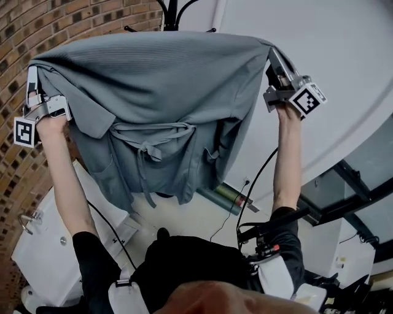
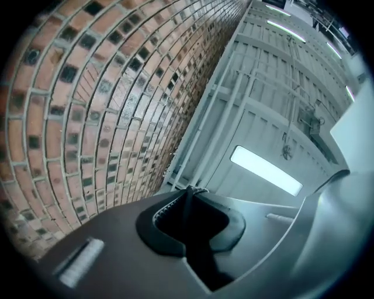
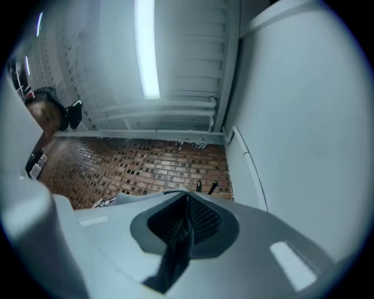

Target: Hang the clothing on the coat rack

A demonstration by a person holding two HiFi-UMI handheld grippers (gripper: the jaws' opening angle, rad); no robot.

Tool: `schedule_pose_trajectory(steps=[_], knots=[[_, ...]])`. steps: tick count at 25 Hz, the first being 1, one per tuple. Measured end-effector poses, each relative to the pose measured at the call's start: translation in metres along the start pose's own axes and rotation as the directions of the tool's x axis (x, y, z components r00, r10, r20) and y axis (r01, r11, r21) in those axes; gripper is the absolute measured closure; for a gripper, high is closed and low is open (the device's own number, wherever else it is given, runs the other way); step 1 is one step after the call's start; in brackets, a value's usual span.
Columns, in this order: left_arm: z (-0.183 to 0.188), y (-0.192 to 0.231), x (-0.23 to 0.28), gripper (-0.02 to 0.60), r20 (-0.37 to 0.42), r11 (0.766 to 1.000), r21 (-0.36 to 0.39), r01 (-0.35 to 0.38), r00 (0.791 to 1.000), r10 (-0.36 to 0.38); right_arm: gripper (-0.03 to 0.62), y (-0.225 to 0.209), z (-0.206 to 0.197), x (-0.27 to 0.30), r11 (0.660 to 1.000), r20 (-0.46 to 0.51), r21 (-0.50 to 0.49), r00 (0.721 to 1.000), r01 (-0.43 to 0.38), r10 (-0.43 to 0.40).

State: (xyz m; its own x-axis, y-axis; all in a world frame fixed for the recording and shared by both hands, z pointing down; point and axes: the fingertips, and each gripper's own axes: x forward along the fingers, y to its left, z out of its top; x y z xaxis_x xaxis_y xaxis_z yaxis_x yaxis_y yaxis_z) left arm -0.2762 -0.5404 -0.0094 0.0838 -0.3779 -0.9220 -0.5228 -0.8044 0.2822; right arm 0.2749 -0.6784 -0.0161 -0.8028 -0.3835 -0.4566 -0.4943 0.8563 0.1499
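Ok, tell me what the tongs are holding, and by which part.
Both hold the grey garment, spread between them: the left tongs pinch its top left corner, the right tongs its top right corner.

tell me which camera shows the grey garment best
The head view: the whole grey garment hangs spread between the left gripper and right gripper, below the coat rack. Each gripper view shows only a thin fold of it pinched in shut jaws.

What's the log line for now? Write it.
left tool: shut on garment | right tool: shut on garment | garment: spread by coat rack, not hung
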Motion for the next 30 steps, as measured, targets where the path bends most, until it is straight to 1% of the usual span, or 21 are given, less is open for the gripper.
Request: schedule_pose_trajectory(steps=[2,3,4,6,7,9,10,12,15,16,17,18,19,20,21,22,23,24,26,28,30], knots=[[-0.006,0.038,0.023,0.568,-0.014,1.0,0.01,0.002,1.0,-0.002,0.579,-0.035,-0.016,0.032,0.998,0.01,0.039,0.999,0.042,-0.042],[-0.017,0.065,0.027,0.568,-0.032,1.0,-0.012,-0.027,0.999,0.027,0.579,-0.054,-0.034,0.04,0.995,-0.011,0.061,0.997,0.082,-0.081],[-0.033,0.094,0.021,0.568,-0.053,0.995,-0.059,-0.076,0.996,0.073,0.579,-0.071,-0.059,0.041,0.987,-0.046,0.091,0.991,0.13,-0.126],[-0.076,0.143,-0.018,0.568,-0.119,0.969,-0.165,-0.185,0.979,0.166,0.579,-0.092,-0.127,0.017,0.963,-0.144,0.154,0.97,0.22,-0.198],[-0.097,0.159,-0.046,0.568,-0.16,0.955,-0.194,-0.224,0.968,0.194,0.579,-0.091,-0.166,0.0,0.952,-0.197,0.185,0.959,0.242,-0.205],[-0.128,0.178,-0.094,0.568,-0.226,0.941,-0.218,-0.258,0.952,0.208,0.579,-0.073,-0.231,-0.026,0.936,-0.273,0.251,0.946,0.247,-0.176],[-0.139,0.183,-0.108,0.568,-0.248,0.94,-0.223,-0.258,0.948,0.201,0.579,-0.063,-0.249,-0.031,0.931,-0.288,0.275,0.944,0.242,-0.16],[-0.158,0.188,-0.125,0.568,-0.285,0.941,-0.231,-0.249,0.942,0.179,0.579,-0.049,-0.259,-0.035,0.934,-0.292,0.276,0.945,0.228,-0.145],[-0.185,0.188,-0.148,0.568,-0.341,0.933,-0.256,-0.254,0.927,0.159,0.579,-0.041,-0.256,-0.045,0.939,-0.28,0.258,0.948,0.228,-0.153],[-0.189,0.189,-0.154,0.568,-0.35,0.927,-0.272,-0.259,0.924,0.155,0.579,-0.039,-0.255,-0.048,0.938,-0.273,0.26,0.95,0.227,-0.154],[-0.189,0.19,-0.155,0.568,-0.348,0.924,-0.285,-0.255,0.926,0.149,0.579,-0.039,-0.253,-0.048,0.94,-0.269,0.257,0.951,0.226,-0.155],[-0.183,0.19,-0.148,0.568,-0.337,0.93,-0.283,-0.236,0.932,0.134,0.579,-0.042,-0.247,-0.046,0.943,-0.267,0.244,0.951,0.226,-0.159],[-0.175,0.186,-0.133,0.568,-0.33,0.944,-0.261,-0.201,0.938,0.109,0.579,-0.049,-0.237,-0.043,0.947,-0.264,0.223,0.95,0.231,-0.169],[-0.168,0.18,-0.114,0.568,-0.335,0.961,-0.225,-0.158,0.939,0.076,0.579,-0.057,-0.225,-0.039,0.95,-0.259,0.201,0.948,0.24,-0.185],[-0.163,0.171,-0.096,0.568,-0.351,0.974,-0.191,-0.119,0.935,0.045,0.579,-0.066,-0.213,-0.037,0.95,-0.255,0.184,0.946,0.252,-0.201],[-0.162,0.164,-0.084,0.568,-0.372,0.981,-0.17,-0.092,0.928,0.023,0.579,-0.072,-0.205,-0.037,0.949,-0.255,0.177,0.944,0.26,-0.211],[-0.164,0.161,-0.079,0.568,-0.393,0.983,-0.161,-0.084,0.919,0.014,0.579,-0.075,-0.204,-0.038,0.949,-0.26,0.179,0.943,0.26,-0.209],[-0.169,0.161,-0.083,0.568,-0.415,0.983,-0.158,-0.095,0.91,0.021,0.579,-0.074,-0.209,-0.041,0.948,-0.271,0.191,0.942,0.254,-0.198],[-0.189,0.168,-0.111,0.568,-0.457,0.972,-0.17,-0.16,0.887,0.066,0.579,-0.061,-0.238,-0.049,0.944,-0.321,0.219,0.932,0.246,-0.168],[-0.219,0.173,-0.149,0.568,-0.496,0.952,-0.201,-0.232,0.862,0.105,0.579,-0.04,-0.27,-0.052,0.942,-0.367,0.252,0.923,0.222,-0.119],[-0.255,0.17,-0.179,0.568,-0.529,0.929,-0.242,-0.279,0.841,0.115,0.579,-0.022,-0.294,-0.048,0.936,-0.375,0.298,0.925,0.185,-0.063]])
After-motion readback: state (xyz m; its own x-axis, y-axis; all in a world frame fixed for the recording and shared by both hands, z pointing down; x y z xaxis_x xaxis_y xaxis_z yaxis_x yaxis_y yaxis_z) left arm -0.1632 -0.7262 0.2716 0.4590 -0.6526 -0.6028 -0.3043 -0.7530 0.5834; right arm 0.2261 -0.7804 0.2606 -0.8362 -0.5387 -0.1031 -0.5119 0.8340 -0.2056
